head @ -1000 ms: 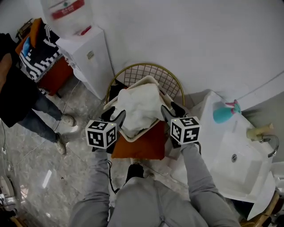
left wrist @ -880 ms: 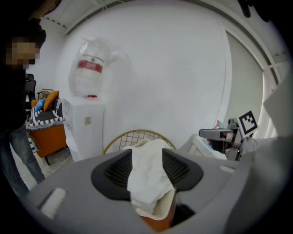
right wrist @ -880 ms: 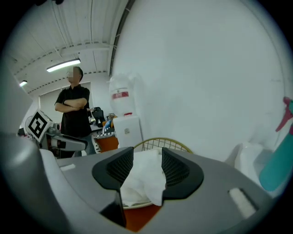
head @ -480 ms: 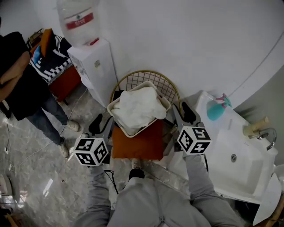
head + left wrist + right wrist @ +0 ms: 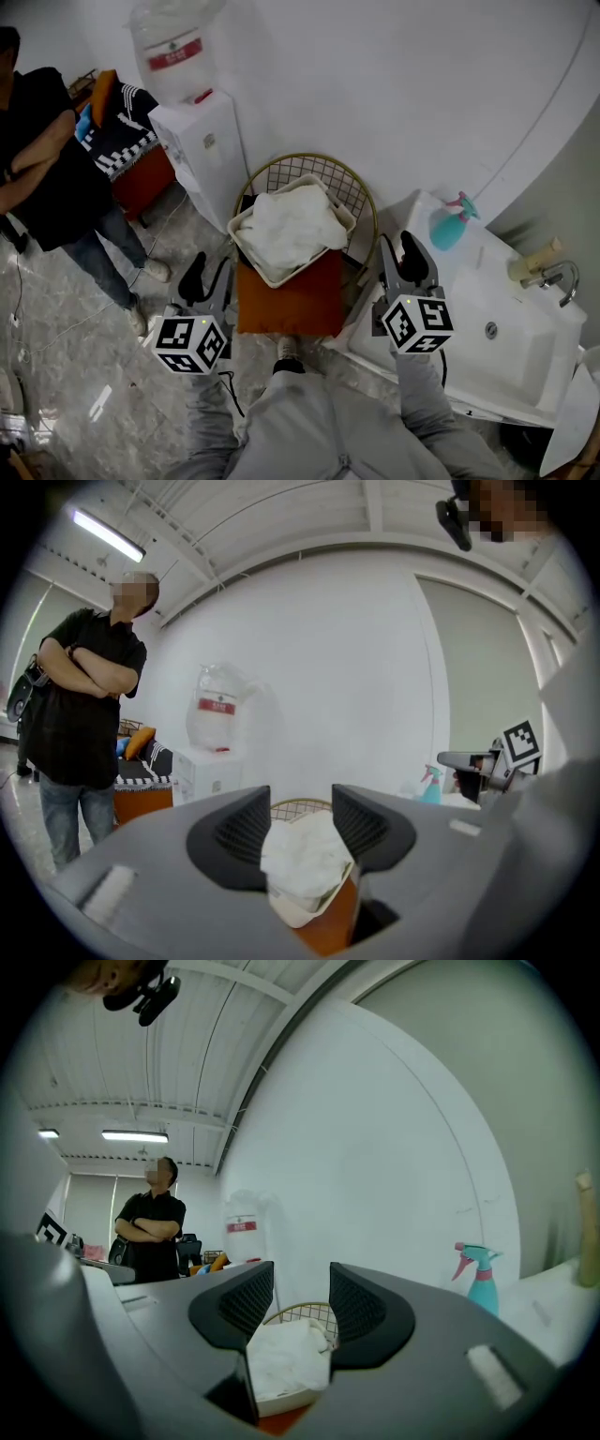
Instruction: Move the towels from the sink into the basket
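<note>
Heaped crumpled in the basket point(image 5: 278, 280): towels point(image 5: 292, 230), lying flat, long side roughly left-to-right in the head view. Flanking it, left claw point(image 5: 208, 272) and right claw point(image 5: 398, 248), pointing forward toward the wall, both spread, gripping nothing. Sink point(image 5: 525, 349) just right.

We see a person point(image 5: 52, 178) in black standing at the left with arms folded, a white water dispenser point(image 5: 202, 155) against the wall, a gold wire chair point(image 5: 281, 169) with an orange cushion point(image 5: 291, 305), and a teal spray bottle point(image 5: 448, 228).
</note>
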`<state>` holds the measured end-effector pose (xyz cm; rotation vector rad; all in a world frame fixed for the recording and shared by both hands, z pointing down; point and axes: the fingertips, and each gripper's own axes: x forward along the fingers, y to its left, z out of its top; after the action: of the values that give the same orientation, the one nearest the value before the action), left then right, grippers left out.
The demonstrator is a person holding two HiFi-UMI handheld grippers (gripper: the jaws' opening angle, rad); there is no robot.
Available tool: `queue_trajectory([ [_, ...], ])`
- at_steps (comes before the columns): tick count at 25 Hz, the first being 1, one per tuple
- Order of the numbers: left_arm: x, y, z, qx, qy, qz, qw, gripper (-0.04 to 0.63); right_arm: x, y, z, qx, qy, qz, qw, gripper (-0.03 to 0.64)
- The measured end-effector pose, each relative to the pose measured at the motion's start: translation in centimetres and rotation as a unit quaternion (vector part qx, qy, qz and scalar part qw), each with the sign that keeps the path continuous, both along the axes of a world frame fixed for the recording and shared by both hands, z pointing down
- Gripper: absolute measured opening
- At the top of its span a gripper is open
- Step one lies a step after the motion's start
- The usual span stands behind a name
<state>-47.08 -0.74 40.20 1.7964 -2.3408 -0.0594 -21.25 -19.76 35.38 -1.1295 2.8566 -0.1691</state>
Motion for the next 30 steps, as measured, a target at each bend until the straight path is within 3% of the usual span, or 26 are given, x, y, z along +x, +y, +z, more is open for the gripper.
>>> queue_trajectory([
  [9,1.4,1.3,-1.1,0.014,-0.022,-0.011,0.9996,0.222,1.7,2.0,1.0,0.001,0.008,-0.003,1.000,0.173],
  [30,2.8,1.0,-2.2,0.021,-0.036,-0.014,0.9990,0.222,1.8,1.9,1.5,0.006,0.028,-0.009,1.000,0.172],
])
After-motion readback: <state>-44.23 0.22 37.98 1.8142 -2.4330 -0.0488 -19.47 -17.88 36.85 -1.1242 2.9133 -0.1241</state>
